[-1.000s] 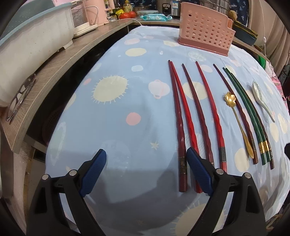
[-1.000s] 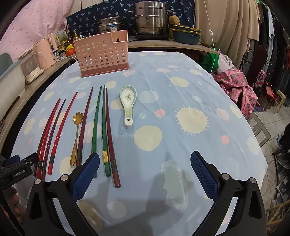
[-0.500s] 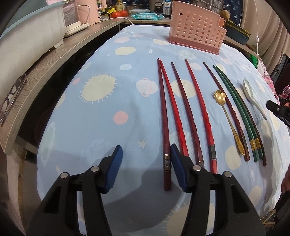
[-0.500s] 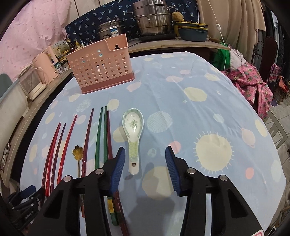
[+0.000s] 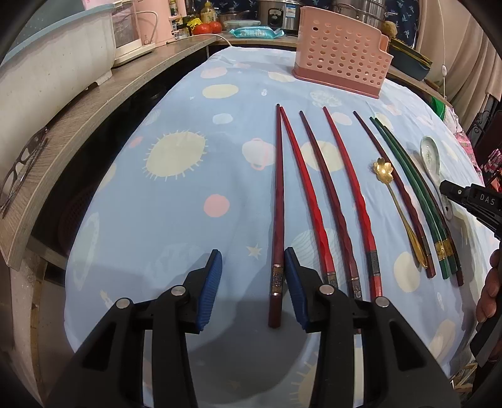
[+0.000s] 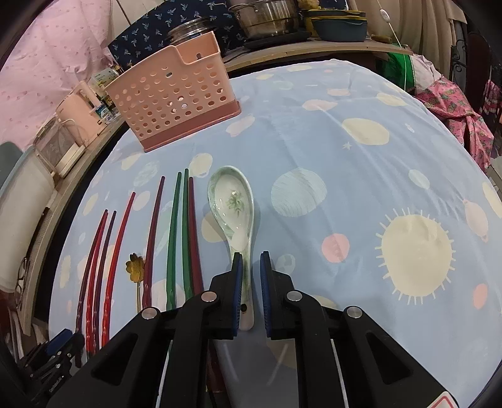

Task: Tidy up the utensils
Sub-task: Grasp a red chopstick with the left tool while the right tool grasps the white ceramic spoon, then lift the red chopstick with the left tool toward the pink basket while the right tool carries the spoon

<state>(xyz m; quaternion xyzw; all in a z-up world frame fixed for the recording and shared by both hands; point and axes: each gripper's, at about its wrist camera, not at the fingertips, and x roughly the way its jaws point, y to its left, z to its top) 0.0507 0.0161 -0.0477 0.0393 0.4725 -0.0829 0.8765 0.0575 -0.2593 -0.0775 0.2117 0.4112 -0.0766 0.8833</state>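
Several red, dark red and green chopsticks lie side by side on the blue patterned tablecloth [image 5: 175,219], along with a gold flower spoon [image 5: 384,166] and a white ceramic spoon [image 6: 230,201]. The pink perforated holder [image 5: 339,53] stands at the far side. My left gripper [image 5: 252,276] is low over the near end of the leftmost dark red chopstick [image 5: 277,219]. Its jaws are closing with that chopstick between them, close to the right pad and clear of the left one. My right gripper [image 6: 250,276] is shut on the ceramic spoon's handle, and the spoon still rests on the cloth.
A wooden counter [image 5: 94,103] runs along the left with a white tub [image 5: 56,72], appliances and a pair of glasses [image 5: 22,157]. Pots [image 6: 266,18] stand behind the holder [image 6: 175,103]. Pink clothing [image 6: 455,110] hangs past the table's right edge.
My left jaws narrowed around the dark red chopstick without the hand shifting. My right gripper moved forward and down to the ceramic spoon, and its jaws went from wide to shut on the handle.
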